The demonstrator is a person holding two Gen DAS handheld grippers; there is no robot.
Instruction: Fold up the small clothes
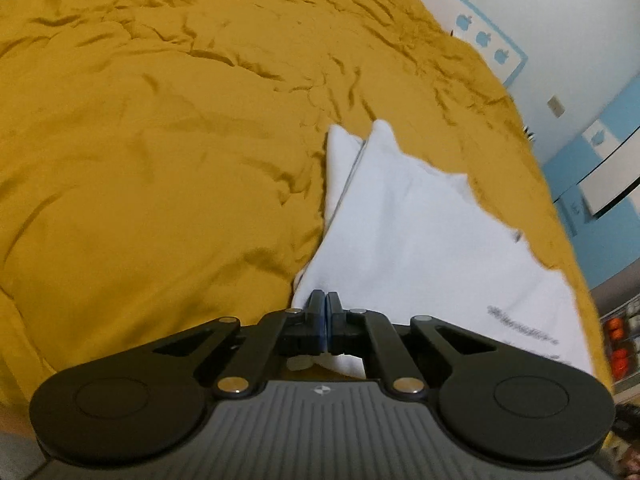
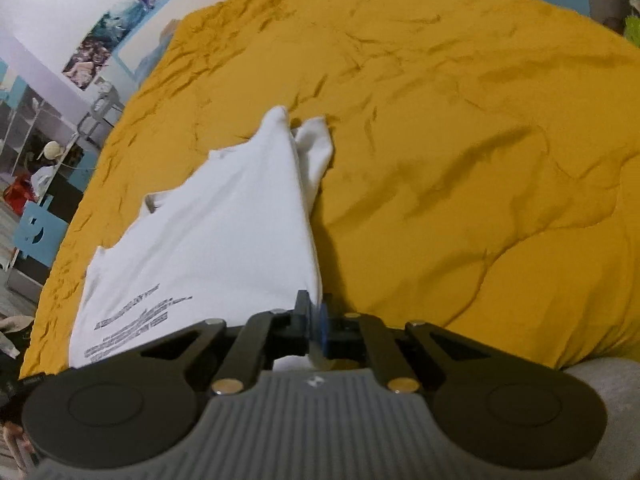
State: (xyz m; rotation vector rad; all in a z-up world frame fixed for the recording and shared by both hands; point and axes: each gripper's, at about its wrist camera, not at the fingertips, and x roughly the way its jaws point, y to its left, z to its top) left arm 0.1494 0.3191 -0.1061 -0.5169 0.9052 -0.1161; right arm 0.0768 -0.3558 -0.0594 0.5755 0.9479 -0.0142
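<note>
A small white T-shirt (image 1: 404, 220) with grey printed text lies on the mustard-yellow bedspread (image 1: 160, 140), stretched away from me with its sleeves at the far end. My left gripper (image 1: 325, 300) is shut on the shirt's near left corner, white cloth pinched between its blue pads. In the right wrist view the same shirt (image 2: 224, 224) runs up the left side. My right gripper (image 2: 314, 312) is shut on its near right corner, and cloth shows under the jaws.
The wrinkled bedspread (image 2: 460, 140) fills both views. A blue-and-white wall with posters (image 2: 104, 36) and shelves stands off the bed's edge. A white board leans at the right (image 1: 608, 176). A grey sleeve (image 2: 600, 376) shows at the lower right.
</note>
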